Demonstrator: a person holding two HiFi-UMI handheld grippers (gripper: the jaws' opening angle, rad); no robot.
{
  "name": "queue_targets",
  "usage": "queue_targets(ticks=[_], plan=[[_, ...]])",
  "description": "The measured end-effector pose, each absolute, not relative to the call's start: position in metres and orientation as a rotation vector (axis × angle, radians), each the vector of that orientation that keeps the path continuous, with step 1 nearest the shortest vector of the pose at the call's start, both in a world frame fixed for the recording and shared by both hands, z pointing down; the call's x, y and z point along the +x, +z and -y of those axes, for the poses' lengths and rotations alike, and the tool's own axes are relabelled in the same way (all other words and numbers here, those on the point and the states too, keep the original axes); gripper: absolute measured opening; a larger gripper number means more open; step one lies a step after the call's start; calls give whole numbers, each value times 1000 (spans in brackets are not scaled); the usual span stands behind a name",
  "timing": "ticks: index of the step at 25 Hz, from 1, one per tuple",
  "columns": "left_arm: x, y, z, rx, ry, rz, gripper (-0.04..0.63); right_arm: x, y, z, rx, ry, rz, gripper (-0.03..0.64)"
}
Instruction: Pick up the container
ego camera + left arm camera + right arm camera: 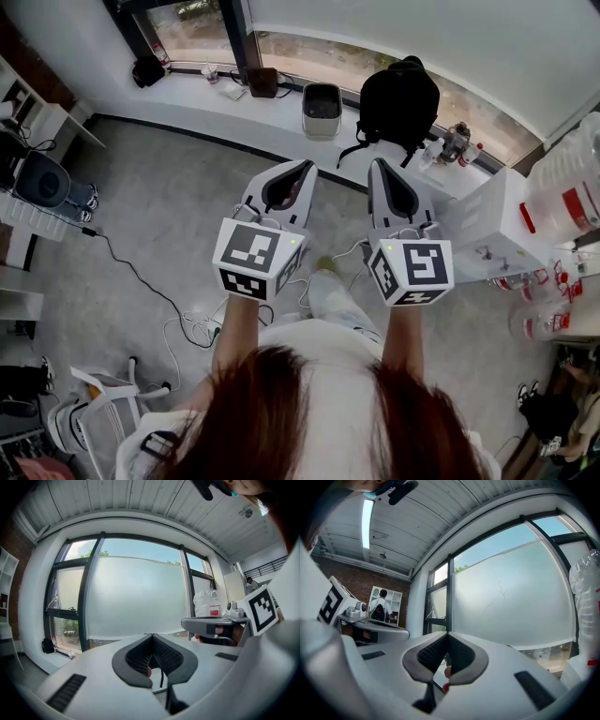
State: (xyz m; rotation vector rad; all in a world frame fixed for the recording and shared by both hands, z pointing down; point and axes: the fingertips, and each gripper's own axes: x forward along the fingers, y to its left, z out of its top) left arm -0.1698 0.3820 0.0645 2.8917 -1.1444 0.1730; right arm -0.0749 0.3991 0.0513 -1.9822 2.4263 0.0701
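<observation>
Clear plastic container (562,192) stands at the white desk (492,225) off to the right, nearer the right claw (378,167) than the left claw (302,169), both closed and empty.

Left gripper (302,169) and right gripper (378,167) side by side above the floor (178,206), window ledge (187,94) ahead, table (492,220) at right.
On the ledge, a bin (322,110) sits ahead between the two grippers, with a backpack (400,101) just right of it, ahead of the right gripper. The container (567,183) is at the table's far right side; can't tell if it stands on it. A cable (131,272) runs across the floor left of the left gripper. A chair (98,398) is nearer, at lower left.
</observation>
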Motion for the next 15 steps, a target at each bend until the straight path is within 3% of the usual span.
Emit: queue_targets(ticks=[15], plan=[[-113,83,-258,2880,270,1173,17,-24,63,-274,-1963,59,-2441,25]])
